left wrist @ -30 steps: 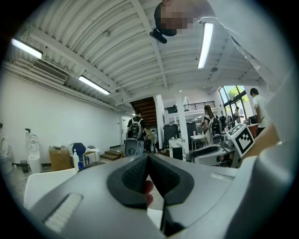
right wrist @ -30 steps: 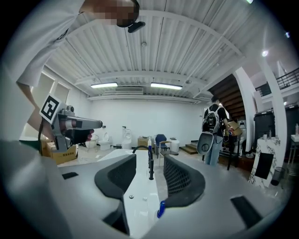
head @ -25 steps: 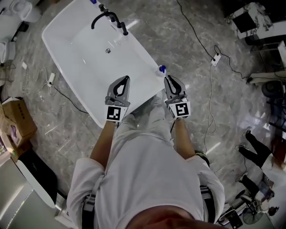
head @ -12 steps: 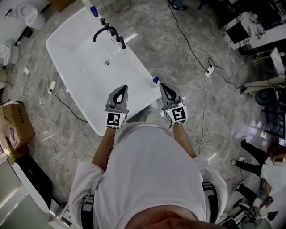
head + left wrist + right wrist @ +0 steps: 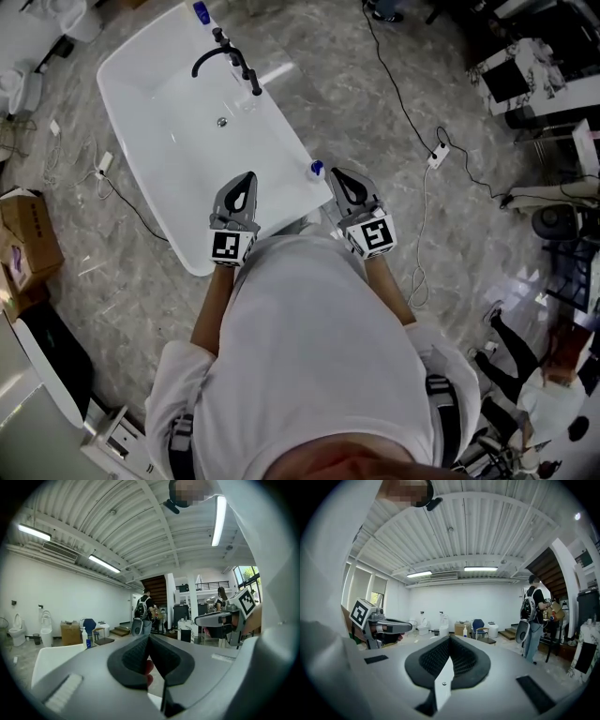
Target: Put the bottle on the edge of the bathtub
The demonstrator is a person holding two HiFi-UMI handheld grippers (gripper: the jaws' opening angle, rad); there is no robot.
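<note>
A small bottle with a blue cap (image 5: 317, 170) stands upright on the right rim of the white bathtub (image 5: 169, 131). My right gripper (image 5: 336, 173) is just to the right of it, shut and empty; the right gripper view shows its jaws (image 5: 450, 638) closed with nothing between them. My left gripper (image 5: 247, 176) hovers over the tub's near end, also shut and empty, with its tips (image 5: 149, 637) meeting. Each gripper view shows the other gripper to its side: the right gripper (image 5: 220, 618) and the left gripper (image 5: 386, 626).
A black faucet (image 5: 225, 52) and a second blue bottle (image 5: 201, 12) are at the tub's far end. A cardboard box (image 5: 28, 239) sits on the floor at left. A power strip with cables (image 5: 438, 155) lies at right. People stand near stairs (image 5: 532, 616).
The head view has shifted. The bottle stays on the tub's rim, and the right gripper's tips now sit slightly apart from it. Both grippers remain near the tub's near end.
</note>
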